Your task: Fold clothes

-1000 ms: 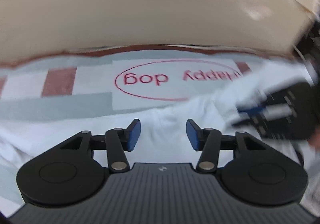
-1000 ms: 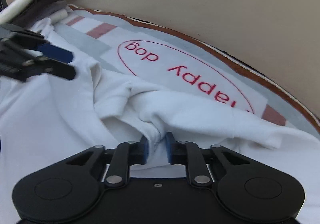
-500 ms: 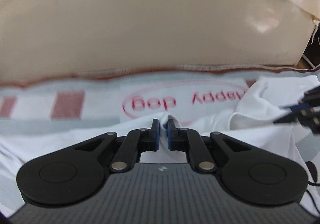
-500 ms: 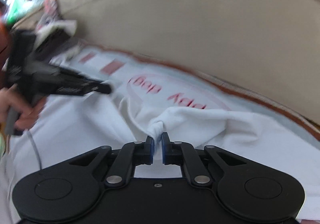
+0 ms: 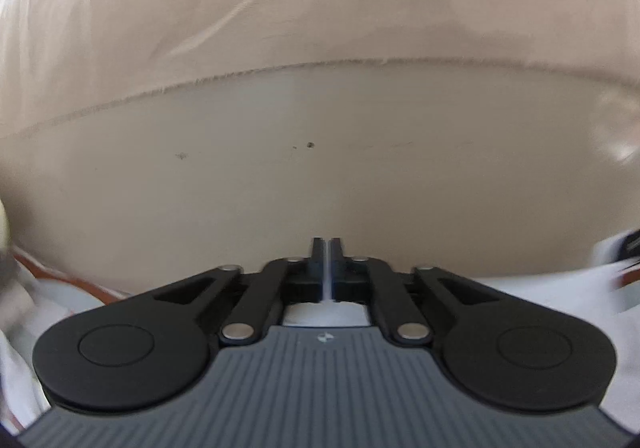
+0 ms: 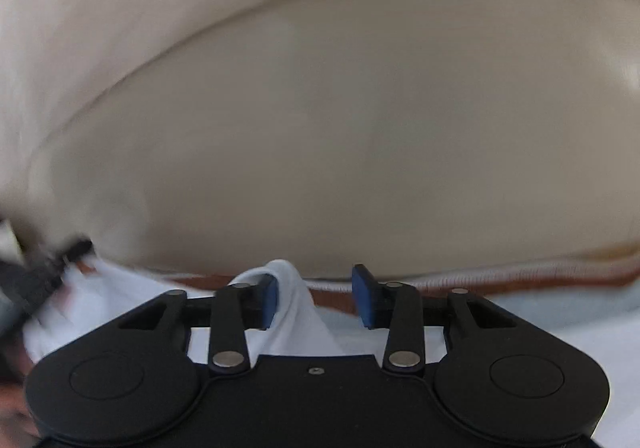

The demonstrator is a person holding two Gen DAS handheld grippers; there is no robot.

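Left wrist: left gripper (image 5: 328, 248) pressed together, sliver of white garment (image 5: 540, 294) pinched, rest spreading below beige backrest (image 5: 320, 168).
Right wrist: right gripper (image 6: 314, 294) opening; garment fold (image 6: 294, 300) draped against its left pad, right pad clear.
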